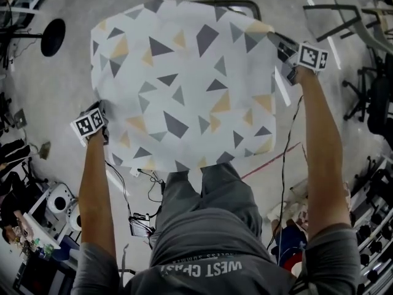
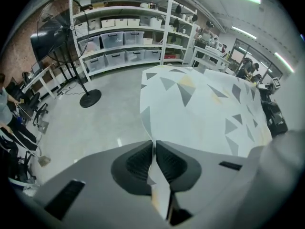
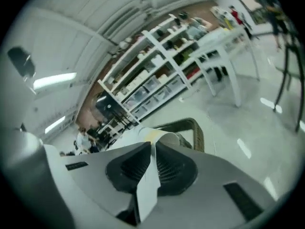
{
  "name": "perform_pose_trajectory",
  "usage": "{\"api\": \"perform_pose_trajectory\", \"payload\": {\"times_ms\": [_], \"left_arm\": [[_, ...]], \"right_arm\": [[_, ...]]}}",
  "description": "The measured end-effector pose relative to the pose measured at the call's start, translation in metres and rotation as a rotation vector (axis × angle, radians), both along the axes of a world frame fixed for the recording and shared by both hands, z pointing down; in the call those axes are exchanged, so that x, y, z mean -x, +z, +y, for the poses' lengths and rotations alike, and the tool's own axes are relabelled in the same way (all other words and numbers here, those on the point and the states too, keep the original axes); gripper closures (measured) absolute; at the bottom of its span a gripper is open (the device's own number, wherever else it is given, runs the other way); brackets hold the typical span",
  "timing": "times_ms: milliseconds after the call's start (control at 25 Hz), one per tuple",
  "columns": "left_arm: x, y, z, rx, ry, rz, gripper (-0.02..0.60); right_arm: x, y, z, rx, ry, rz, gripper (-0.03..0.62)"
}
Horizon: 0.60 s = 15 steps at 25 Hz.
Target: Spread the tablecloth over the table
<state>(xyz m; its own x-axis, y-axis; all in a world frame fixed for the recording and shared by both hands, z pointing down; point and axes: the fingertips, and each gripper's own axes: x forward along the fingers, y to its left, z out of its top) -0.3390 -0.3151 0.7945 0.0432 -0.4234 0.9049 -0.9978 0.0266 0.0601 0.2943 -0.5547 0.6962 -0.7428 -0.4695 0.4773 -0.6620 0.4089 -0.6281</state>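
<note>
The tablecloth (image 1: 184, 85), white with grey, black and tan triangles, hangs spread out in the air in front of me in the head view. My left gripper (image 1: 103, 117) is shut on its near left edge, and in the left gripper view a strip of the cloth (image 2: 159, 187) is pinched between the pads of that gripper (image 2: 154, 144). My right gripper (image 1: 281, 47) is shut on the far right corner, with cloth (image 3: 147, 187) clamped between its pads (image 3: 152, 146). The table's dark frame (image 1: 241, 3) peeks out past the far edge and shows again just beyond the cloth (image 3: 196, 128).
A fan on a round black base (image 2: 90, 98) stands on the concrete floor at left. White shelving with bins (image 2: 128, 32) lines the far wall. Chairs and metal frames (image 1: 368, 97) crowd the right side. Cables and a small device (image 1: 140, 223) lie by my feet.
</note>
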Motion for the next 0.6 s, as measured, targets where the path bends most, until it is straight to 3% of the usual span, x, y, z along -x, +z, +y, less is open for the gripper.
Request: {"api": "perform_pose_trajectory", "payload": {"times_ms": [80, 160, 240, 280, 360, 520, 600], "left_arm": [[0.003, 0.001, 0.008, -0.002, -0.015, -0.006, 0.568], [0.004, 0.001, 0.012, -0.004, -0.031, -0.004, 0.568], [0.005, 0.003, 0.013, 0.003, -0.035, -0.006, 0.568], [0.005, 0.004, 0.013, 0.01, -0.032, -0.009, 0.568], [0.005, 0.004, 0.012, 0.023, -0.022, -0.015, 0.568], [0.002, -0.002, 0.007, 0.009, 0.011, -0.019, 0.568], [0.0, -0.005, 0.001, -0.013, 0.043, -0.024, 0.568]], "right_arm": [[0.037, -0.038, 0.028, -0.188, -0.164, 0.053, 0.576], [0.077, -0.061, 0.079, -0.318, -0.401, 0.138, 0.58], [0.103, -0.057, 0.133, -0.339, -0.616, 0.235, 0.579], [0.108, -0.047, 0.149, -0.324, -0.667, 0.274, 0.579], [0.1, -0.023, 0.149, -0.295, -0.621, 0.336, 0.58], [0.034, -0.001, 0.066, -0.241, -0.195, 0.352, 0.575], [0.006, 0.015, 0.029, -0.191, -0.058, 0.39, 0.566]]}}
